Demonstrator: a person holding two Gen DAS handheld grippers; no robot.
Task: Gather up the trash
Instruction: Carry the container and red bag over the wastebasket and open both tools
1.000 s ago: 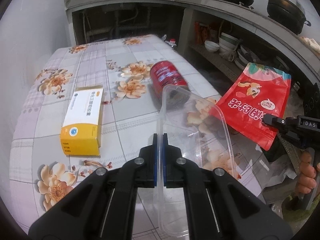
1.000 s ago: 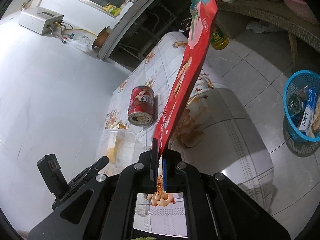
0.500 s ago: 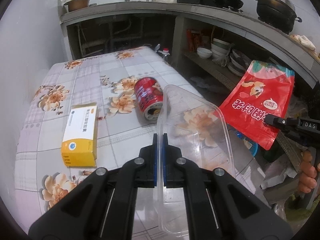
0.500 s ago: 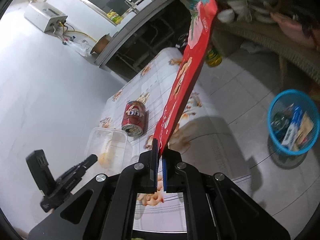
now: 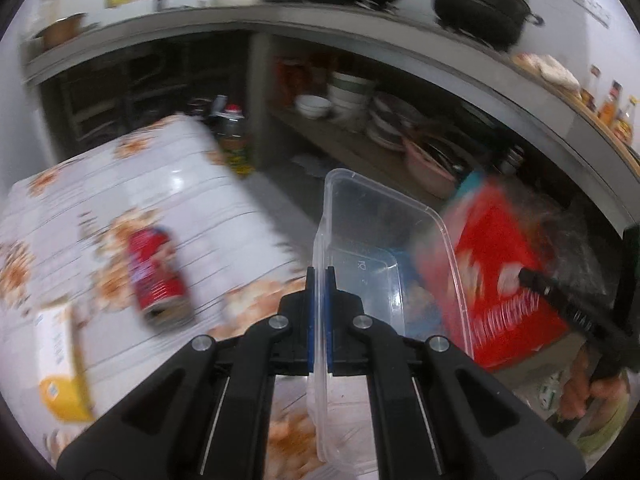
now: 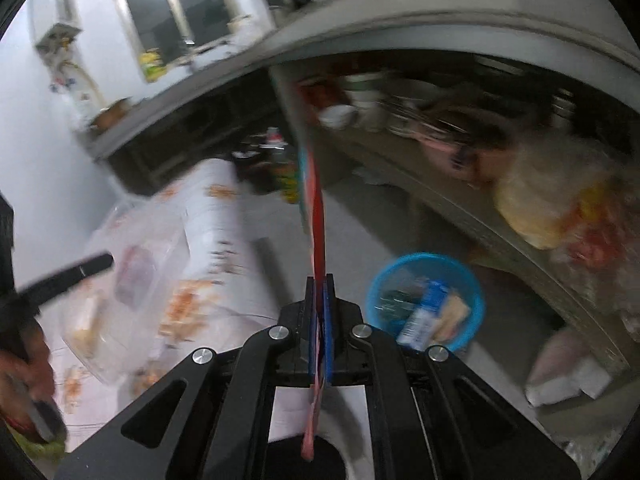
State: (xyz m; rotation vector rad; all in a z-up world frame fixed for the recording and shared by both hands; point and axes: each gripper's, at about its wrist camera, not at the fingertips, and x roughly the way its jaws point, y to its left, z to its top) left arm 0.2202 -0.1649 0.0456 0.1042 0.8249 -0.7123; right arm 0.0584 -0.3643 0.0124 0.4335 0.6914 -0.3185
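Your left tool (image 5: 319,280) is clamped on the rim of a clear plastic container (image 5: 384,240), its pads pinched tight on the thin wall, and the container hangs in the air off the edge of the worktop (image 5: 192,184). Your right tool (image 6: 320,284) is closed on the lower edge of a red snack bag (image 6: 317,216), which stands up edge-on from the pads; in the left view the same bag (image 5: 504,264) shows its red face just right of the container.

Both views are blurred. On the flowered cloth of the worktop a red can (image 5: 158,276) lies on its side, and a yellow and white box (image 5: 60,360) lies nearer you at the left. On the floor beyond the worktop's edge sits a blue basket (image 6: 384,280) with wrappers and a small carton already in it; in the right view it lies just to the right of the bag. A green bottle with a red cap (image 5: 236,140) stands on the floor by the far end of the worktop. Bowls and plates fill the shelf (image 5: 360,148) under the kitchen counter.
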